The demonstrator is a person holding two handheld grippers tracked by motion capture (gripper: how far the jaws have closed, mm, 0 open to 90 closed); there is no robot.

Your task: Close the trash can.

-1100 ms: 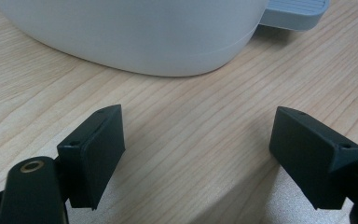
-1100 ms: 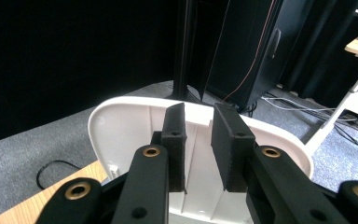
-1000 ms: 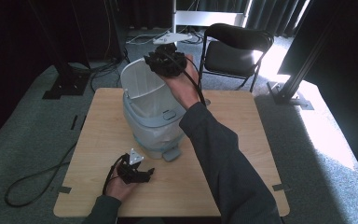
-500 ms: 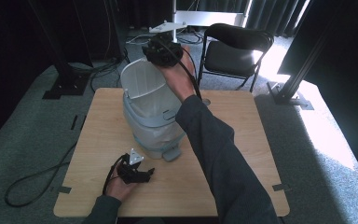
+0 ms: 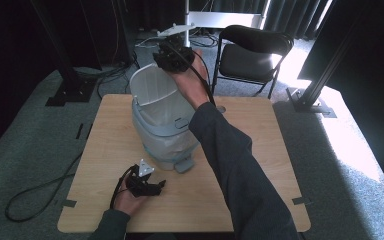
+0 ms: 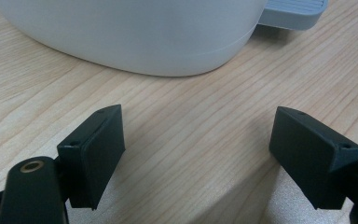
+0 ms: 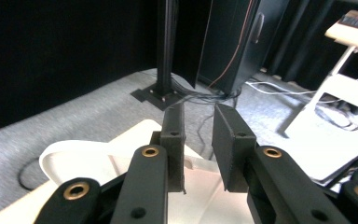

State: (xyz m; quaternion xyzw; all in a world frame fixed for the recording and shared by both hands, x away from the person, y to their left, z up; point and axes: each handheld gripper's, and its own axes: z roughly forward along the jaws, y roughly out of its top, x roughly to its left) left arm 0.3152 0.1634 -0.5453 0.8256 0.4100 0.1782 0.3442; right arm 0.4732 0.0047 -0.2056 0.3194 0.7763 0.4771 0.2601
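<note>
Lifting the lid of a pale grey plastic pedal bin [image 5: 162, 127], which stands on the far-left half of a light wooden table [image 5: 260, 150]; white hinged lid [image 5: 152, 85] raised and tilted back on the bin's far side.

Right gripper [image 5: 172, 56]: held high above the bin's far rim, at the lid's upper edge. Jaws narrow, a small gap between them in the right gripper view; nothing visibly clamped. Lid [image 7: 98, 154] lies just below the jaw tips; contact cannot be told.

Left gripper [image 5: 147, 182]: resting low on the table near the bin's base, jaws wide, nothing between them. Bin wall [image 6: 135, 37] and grey foot pedal [image 6: 293, 11] sit just ahead of it.

Step in hand, by judgement: opening stage, lid up, bin mouth exposed. Next move likely calls for the right gripper to keep the lid from dropping forward, or to release it once it stands by itself, while the left steadies the base.
</note>
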